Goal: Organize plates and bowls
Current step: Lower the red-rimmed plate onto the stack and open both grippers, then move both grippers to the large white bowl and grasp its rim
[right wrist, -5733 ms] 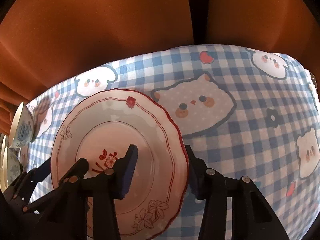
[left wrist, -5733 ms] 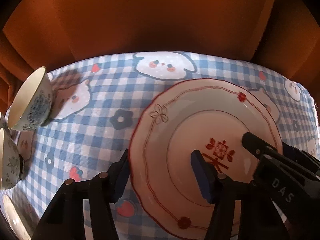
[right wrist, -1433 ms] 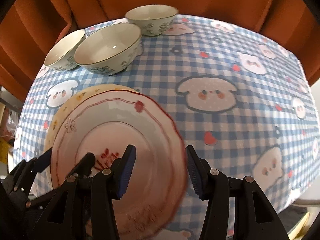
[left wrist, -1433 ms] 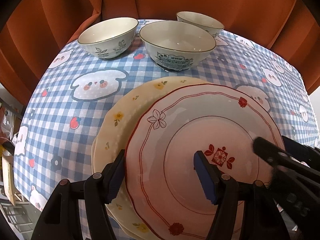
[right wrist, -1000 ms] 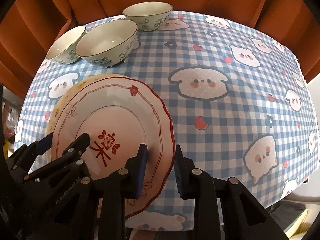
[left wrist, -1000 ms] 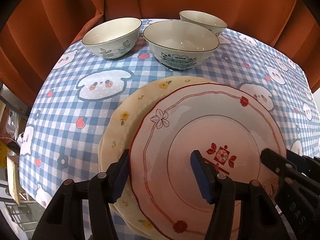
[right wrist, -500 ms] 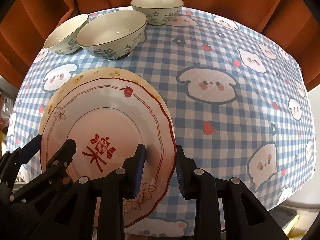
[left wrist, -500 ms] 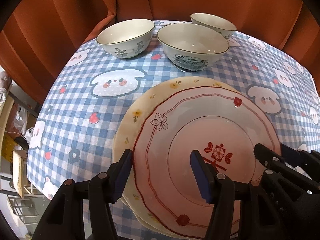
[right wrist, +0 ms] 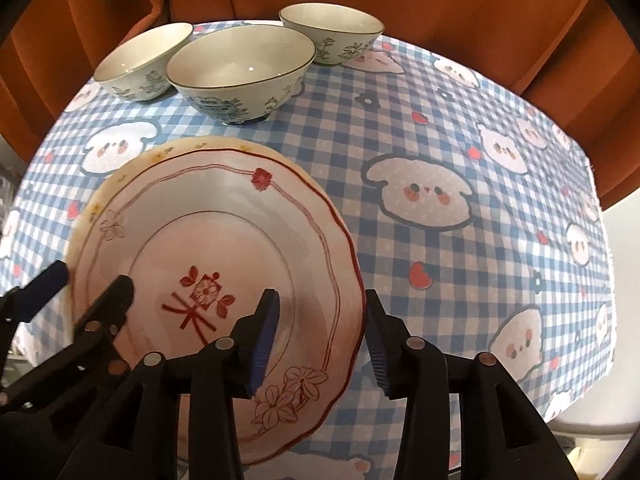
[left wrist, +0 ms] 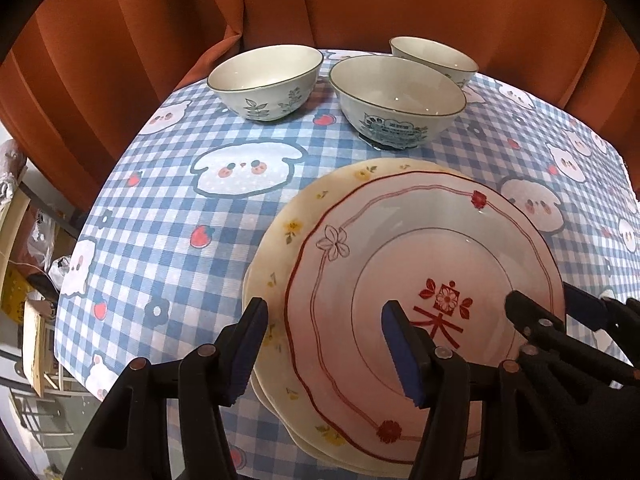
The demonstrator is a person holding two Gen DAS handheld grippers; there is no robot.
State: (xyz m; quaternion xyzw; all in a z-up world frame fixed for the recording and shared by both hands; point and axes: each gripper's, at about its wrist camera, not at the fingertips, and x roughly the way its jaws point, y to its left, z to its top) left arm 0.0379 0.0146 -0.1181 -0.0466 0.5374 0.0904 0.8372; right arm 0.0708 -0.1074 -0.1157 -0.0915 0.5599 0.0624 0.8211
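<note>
A white plate with a red rim (left wrist: 420,248) (right wrist: 208,216) lies on top of cream plates with yellow flowers (left wrist: 280,240) (right wrist: 208,142) on the checked cloth. My left gripper (left wrist: 326,340) (right wrist: 90,280) straddles the left rim of this stack. Its jaws are easing apart, one finger outside the cream rim and one over the red-rimmed plate. My right gripper (right wrist: 320,300) straddles the plate's right rim. Those jaws are opening, and neither pad presses on the rim. Three bowls stand at the back: a leaf-patterned one (left wrist: 264,76) (right wrist: 144,56), a larger one (left wrist: 396,88) (right wrist: 240,64) and another (left wrist: 432,54) (right wrist: 332,24).
The blue-and-white checked cloth (left wrist: 180,200) with animal faces covers the whole table. An orange curtain (left wrist: 320,0) hangs close behind the bowls. The table drops off at the left, with clutter on the floor below (left wrist: 32,320), and at the right (right wrist: 600,240).
My right jaws, shut on the plate's right rim half a second ago, now stand apart around it. Since several seconds ago the plate came over onto the cream plates.
</note>
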